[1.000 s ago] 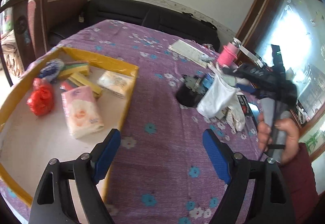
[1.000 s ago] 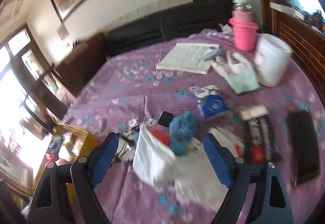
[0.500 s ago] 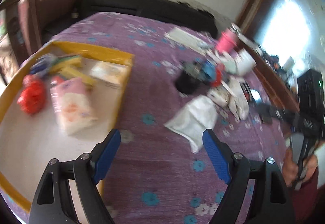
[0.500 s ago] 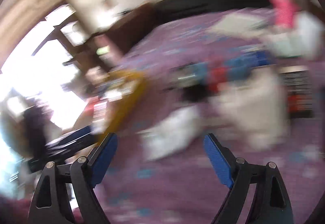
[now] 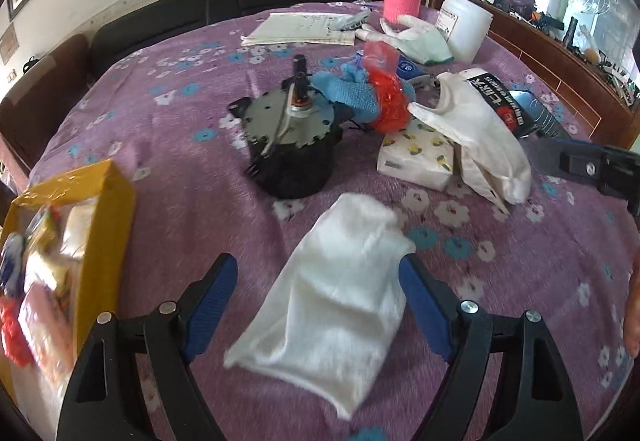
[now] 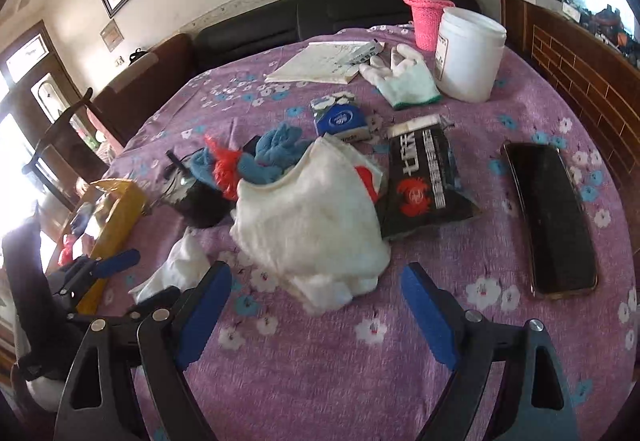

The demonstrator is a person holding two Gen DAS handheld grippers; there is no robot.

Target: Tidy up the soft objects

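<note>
A white folded cloth lies flat on the purple flowered tablecloth. My left gripper hangs open over it, one blue pad on each side of the cloth's near half. In the right wrist view the same cloth shows by the left gripper. My right gripper is open and holds nothing, just short of a heap of white cloth. Behind the heap lie a blue fluffy cloth and red mesh. A yellow tray with several soft packs stands at the left.
A black round device with a toothed metal disc stands mid-table, a tissue pack beside it. A phone, a black packet, a glove, a white jar, a pink bottle and a notebook lie farther back.
My left gripper swung right from the yellow tray and sank over the white cloth, which dropped from beside the right gripper onto the table. The right gripper swung aside and now faces the heap again.
</note>
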